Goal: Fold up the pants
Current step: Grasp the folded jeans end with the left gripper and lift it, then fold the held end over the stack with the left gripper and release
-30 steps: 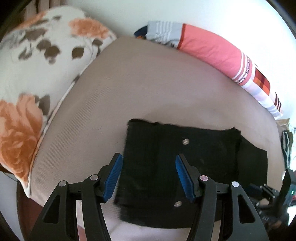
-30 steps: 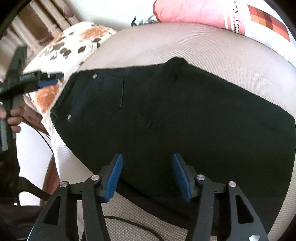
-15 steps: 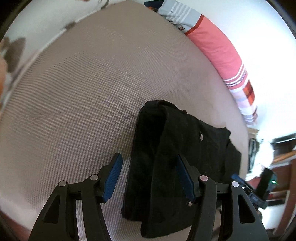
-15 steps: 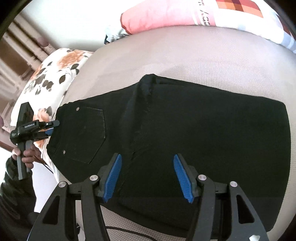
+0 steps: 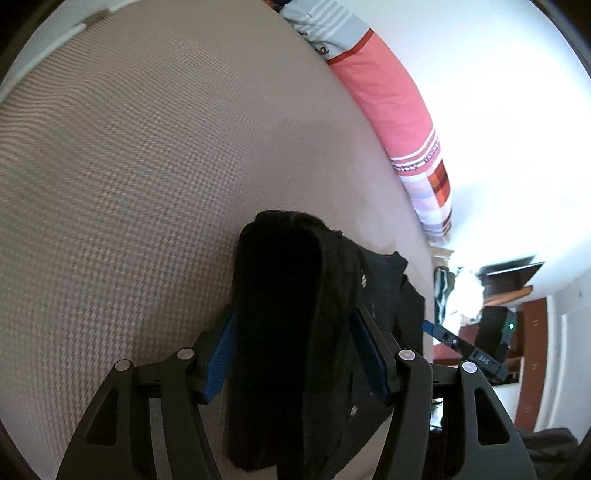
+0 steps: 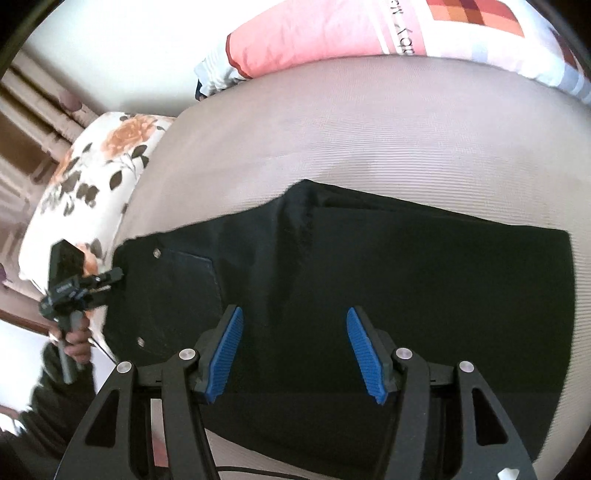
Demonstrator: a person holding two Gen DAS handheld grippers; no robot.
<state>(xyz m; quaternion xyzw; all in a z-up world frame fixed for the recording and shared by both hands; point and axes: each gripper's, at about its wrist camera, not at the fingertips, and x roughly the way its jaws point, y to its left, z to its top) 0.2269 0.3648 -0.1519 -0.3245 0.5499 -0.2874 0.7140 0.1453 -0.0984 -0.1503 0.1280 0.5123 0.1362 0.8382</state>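
Note:
Black pants [image 6: 388, 280] lie folded lengthwise on a beige mattress [image 6: 369, 122], waistband at the left with a back pocket and rivets showing. My left gripper [image 5: 295, 350] is wide open with the bunched waistband end of the pants [image 5: 288, 314] between its blue pads, filling the gap; whether the pads touch the cloth I cannot tell. It also shows in the right wrist view [image 6: 110, 275] at the waistband's edge. My right gripper [image 6: 295, 350] is open and empty, hovering over the lower middle of the pants.
A pink striped pillow [image 6: 351, 33] lies along the far edge by the white wall; it also shows in the left wrist view [image 5: 391, 99]. A floral pillow [image 6: 96, 173] sits at the left. The right gripper's body [image 5: 480, 354] is seen past the pants.
My left gripper has moved forward onto the waistband end, so the cloth now sits between its pads. My right gripper has drawn back and risen a little, showing more of the pants.

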